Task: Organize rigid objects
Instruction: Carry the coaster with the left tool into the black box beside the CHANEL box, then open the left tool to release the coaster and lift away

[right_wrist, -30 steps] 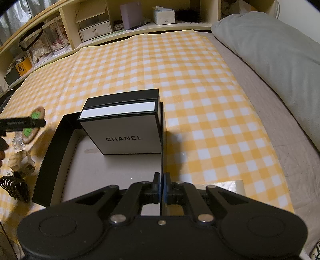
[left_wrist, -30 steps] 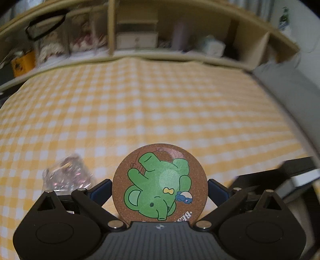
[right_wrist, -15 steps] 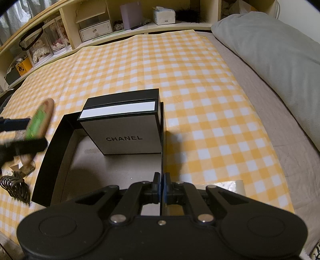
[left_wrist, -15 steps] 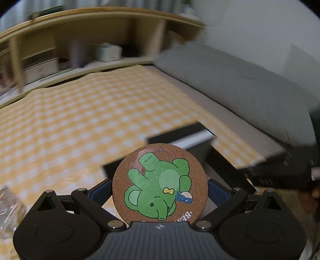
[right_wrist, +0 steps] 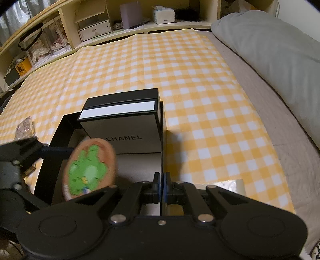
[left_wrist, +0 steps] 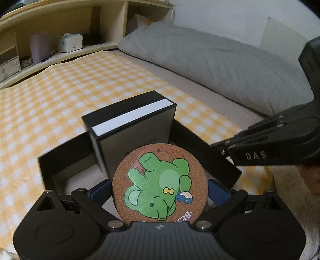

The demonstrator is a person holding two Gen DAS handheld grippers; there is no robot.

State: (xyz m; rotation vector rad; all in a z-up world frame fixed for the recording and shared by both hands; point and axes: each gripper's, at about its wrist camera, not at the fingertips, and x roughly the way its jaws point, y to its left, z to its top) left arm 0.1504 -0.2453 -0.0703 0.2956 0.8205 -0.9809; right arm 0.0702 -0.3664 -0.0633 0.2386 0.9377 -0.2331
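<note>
The left gripper (left_wrist: 160, 192) is clamped edge-on around one round cork coaster printed with a green cartoon elephant (left_wrist: 160, 183), held upright above the open black tray-like box (left_wrist: 48, 166). The right gripper (right_wrist: 161, 185) has its two blue-padded fingers pressed together on the thin right wall of that black box (right_wrist: 162, 144).

Only the left wrist view shows the coaster's print sharply, along with the right gripper (left_wrist: 266, 148) reaching in from the side. Only the right wrist view shows the word "CHANEL" in full on the one white-and-black rectangular gift box (right_wrist: 122, 128) standing upright inside the black box, at its far end, and the coaster (right_wrist: 90, 168) blurred and tilted in the left gripper (right_wrist: 40, 152) over the box's pale floor. It also shows one small clear crinkled packet (right_wrist: 25, 127) lying on the yellow-and-white checked cloth (right_wrist: 180, 70), to the left of the box.

Both views show one grey pillow (left_wrist: 220, 58) and one wooden shelf unit (right_wrist: 96, 22) holding one white tissue box (right_wrist: 163, 14).
</note>
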